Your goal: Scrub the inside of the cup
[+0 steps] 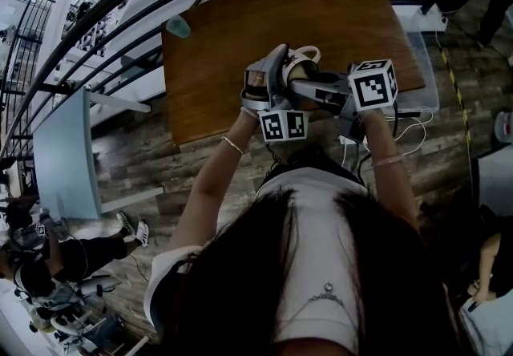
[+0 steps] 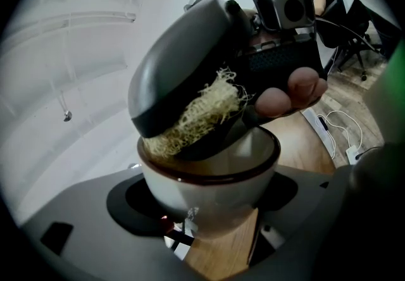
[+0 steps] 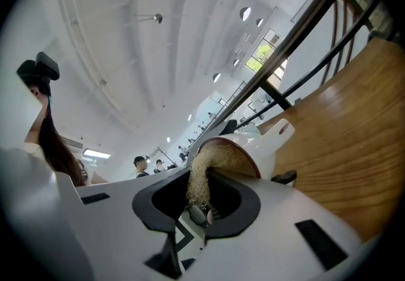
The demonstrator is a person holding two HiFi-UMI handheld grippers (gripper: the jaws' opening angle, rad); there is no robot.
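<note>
The left gripper [image 2: 205,204] has its jaws spread wide and clamped on the sides of a white cup [image 2: 190,178] with a dark rim, held above the wooden tabletop [image 3: 354,147]. The right gripper [image 3: 201,213], jaws nearly closed, pinches a straw-coloured loofah scrubber [image 3: 199,175] whose free end is pushed into the cup's mouth against the inner wall.

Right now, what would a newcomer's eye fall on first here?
A white ceramic cup with a dark brown rim stands out first, gripped in the left tongs and held over the brown wooden table. The right tongs press a straw-coloured fibrous scrubbing pad into its mouth.
</note>
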